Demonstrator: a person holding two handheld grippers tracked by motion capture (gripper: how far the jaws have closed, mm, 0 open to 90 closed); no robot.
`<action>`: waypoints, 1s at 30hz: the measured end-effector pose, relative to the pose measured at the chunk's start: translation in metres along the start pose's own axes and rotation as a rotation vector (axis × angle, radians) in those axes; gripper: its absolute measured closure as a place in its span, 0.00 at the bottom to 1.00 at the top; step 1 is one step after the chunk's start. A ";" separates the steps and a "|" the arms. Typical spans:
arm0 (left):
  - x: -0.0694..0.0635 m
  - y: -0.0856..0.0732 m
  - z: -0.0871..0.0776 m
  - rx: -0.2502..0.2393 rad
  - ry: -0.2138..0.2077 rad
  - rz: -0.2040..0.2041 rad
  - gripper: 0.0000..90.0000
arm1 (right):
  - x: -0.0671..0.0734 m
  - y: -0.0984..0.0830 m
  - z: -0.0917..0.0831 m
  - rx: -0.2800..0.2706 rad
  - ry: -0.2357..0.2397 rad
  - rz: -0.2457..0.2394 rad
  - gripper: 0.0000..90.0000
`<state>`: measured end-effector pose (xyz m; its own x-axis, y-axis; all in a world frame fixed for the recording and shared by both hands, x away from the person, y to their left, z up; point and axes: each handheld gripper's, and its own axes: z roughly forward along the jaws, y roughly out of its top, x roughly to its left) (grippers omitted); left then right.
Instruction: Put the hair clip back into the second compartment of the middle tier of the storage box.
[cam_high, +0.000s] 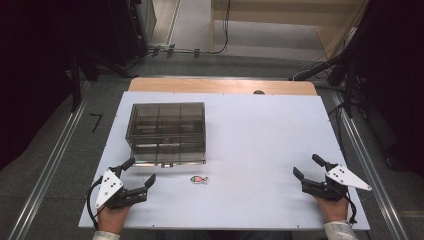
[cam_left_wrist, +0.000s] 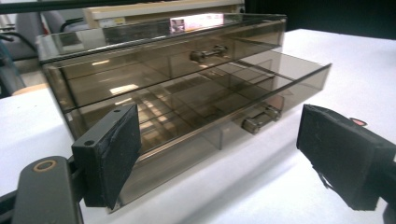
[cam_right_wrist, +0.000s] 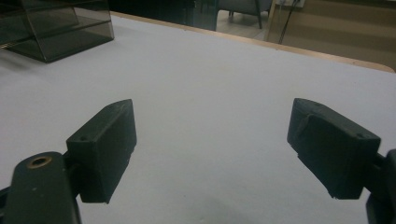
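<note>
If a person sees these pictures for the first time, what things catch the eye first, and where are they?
The smoky transparent drawer box stands on the left half of the white table, its lower drawer pulled partly out. A small fish sticker lies just in front of it. The left gripper and right gripper rest open at the near corners.

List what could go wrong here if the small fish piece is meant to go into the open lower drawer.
1. The fish piece looks flat on the white table, so the open left gripper may slide it rather than lift it.
2. The lower drawer sticks out of the smoky plastic drawer box; a jaw coming in low might knock its front or handle.
3. The box looks light and may shift if pushed, while the open right gripper sits too far off to steady it.
</note>
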<state>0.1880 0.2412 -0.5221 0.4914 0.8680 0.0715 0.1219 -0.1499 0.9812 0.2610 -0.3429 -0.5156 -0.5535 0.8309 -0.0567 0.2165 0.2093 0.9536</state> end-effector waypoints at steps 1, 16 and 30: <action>-0.003 0.001 0.001 -0.001 -0.024 0.004 0.16 | 0.000 0.000 0.000 0.000 0.000 -0.001 0.16; -0.030 0.009 0.017 0.050 -0.136 0.063 0.24 | 0.000 0.000 0.000 0.004 0.003 0.004 0.16; -0.051 0.013 0.029 0.114 -0.197 0.171 0.31 | 0.000 0.000 0.000 0.007 0.002 0.003 0.16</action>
<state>0.1897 0.1811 -0.5183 0.6699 0.7185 0.1871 0.1133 -0.3479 0.9306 0.2616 -0.3429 -0.5155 -0.5547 0.8303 -0.0532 0.2234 0.2102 0.9518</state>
